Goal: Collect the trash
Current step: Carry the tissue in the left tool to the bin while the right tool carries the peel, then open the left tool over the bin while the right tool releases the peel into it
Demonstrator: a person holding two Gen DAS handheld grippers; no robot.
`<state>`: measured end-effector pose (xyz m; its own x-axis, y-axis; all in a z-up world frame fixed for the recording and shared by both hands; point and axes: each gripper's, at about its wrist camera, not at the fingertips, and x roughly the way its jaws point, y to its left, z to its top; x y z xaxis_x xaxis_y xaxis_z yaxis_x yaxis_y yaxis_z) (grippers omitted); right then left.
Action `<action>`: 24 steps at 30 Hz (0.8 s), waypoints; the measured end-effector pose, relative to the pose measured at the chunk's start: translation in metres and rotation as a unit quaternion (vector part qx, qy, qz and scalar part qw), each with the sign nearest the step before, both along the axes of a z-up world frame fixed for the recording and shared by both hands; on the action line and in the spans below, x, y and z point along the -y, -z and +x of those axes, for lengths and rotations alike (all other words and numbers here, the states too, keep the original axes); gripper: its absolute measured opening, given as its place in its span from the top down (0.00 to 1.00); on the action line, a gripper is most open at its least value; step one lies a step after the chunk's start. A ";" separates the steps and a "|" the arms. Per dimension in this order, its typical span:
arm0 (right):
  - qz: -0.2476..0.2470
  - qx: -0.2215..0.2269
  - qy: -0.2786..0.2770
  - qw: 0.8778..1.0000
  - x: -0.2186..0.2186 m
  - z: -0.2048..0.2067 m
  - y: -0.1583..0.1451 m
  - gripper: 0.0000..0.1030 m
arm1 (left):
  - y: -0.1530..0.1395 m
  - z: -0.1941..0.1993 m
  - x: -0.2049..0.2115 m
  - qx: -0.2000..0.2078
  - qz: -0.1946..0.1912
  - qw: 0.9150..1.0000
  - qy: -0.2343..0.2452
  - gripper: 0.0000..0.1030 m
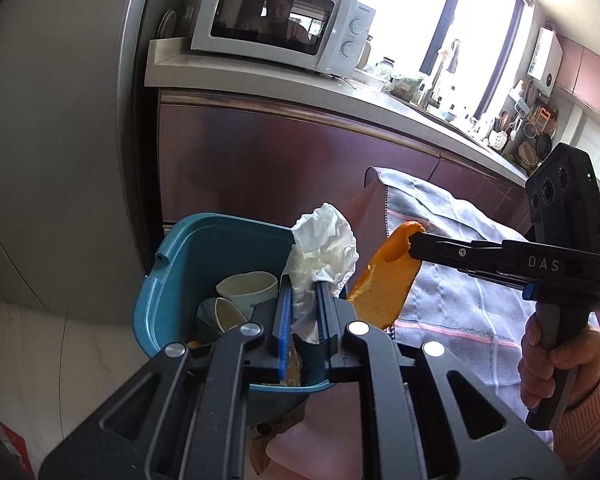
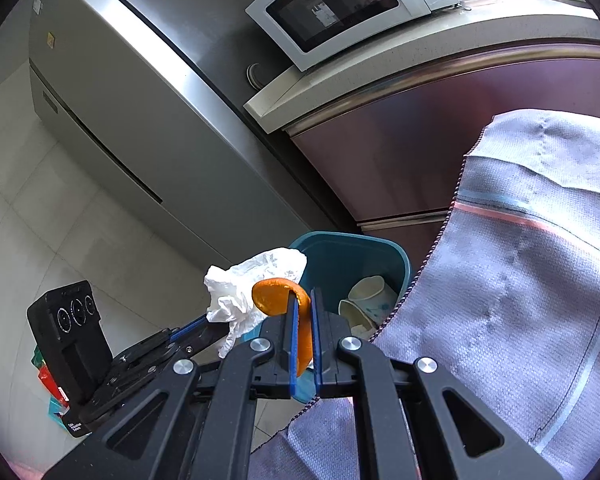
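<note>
Orange peel (image 2: 278, 298) pinched in right gripper (image 2: 303, 300), crumpled tissue (image 1: 324, 248) clamped in left gripper (image 1: 302, 284), both poised over blue bin (image 1: 172, 280) already holding paper cups (image 1: 246, 288), likely so release drops them straight in.

The bin (image 1: 188, 256) stands on the floor (image 2: 40, 208) before the cabinet front (image 1: 280, 152), with the fridge (image 2: 112, 112) to its left and the cloth-covered table edge (image 2: 520, 280) to its right; paper cups (image 1: 246, 288) lie inside it. Above the bin's near rim the left gripper (image 1: 304, 300) holds a crumpled tissue (image 1: 324, 244), and just right of it the right gripper (image 2: 304, 304) holds an orange peel (image 2: 276, 296). The microwave (image 1: 276, 20) sits at the counter's (image 1: 260, 76) left end, beside the fridge.
</note>
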<state>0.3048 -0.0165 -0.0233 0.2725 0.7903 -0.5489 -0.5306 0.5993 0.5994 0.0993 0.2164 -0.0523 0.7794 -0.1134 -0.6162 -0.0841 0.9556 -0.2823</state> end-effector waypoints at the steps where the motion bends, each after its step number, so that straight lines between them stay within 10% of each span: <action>1: -0.001 -0.002 -0.001 1.000 -0.001 0.001 0.001 0.95 | 0.001 0.001 -0.001 -0.001 -0.001 1.000 -0.001 0.89; 24: -0.038 -0.020 0.004 0.999 -0.027 0.014 0.021 0.95 | 0.031 0.024 -0.008 -0.034 0.002 0.999 -0.021 0.87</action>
<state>0.3193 0.0104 -0.0444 0.2545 0.7443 -0.6175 -0.5021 0.6474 0.5733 0.1229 0.2240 -0.0829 0.7395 -0.0792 -0.6684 -0.1434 0.9517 -0.2714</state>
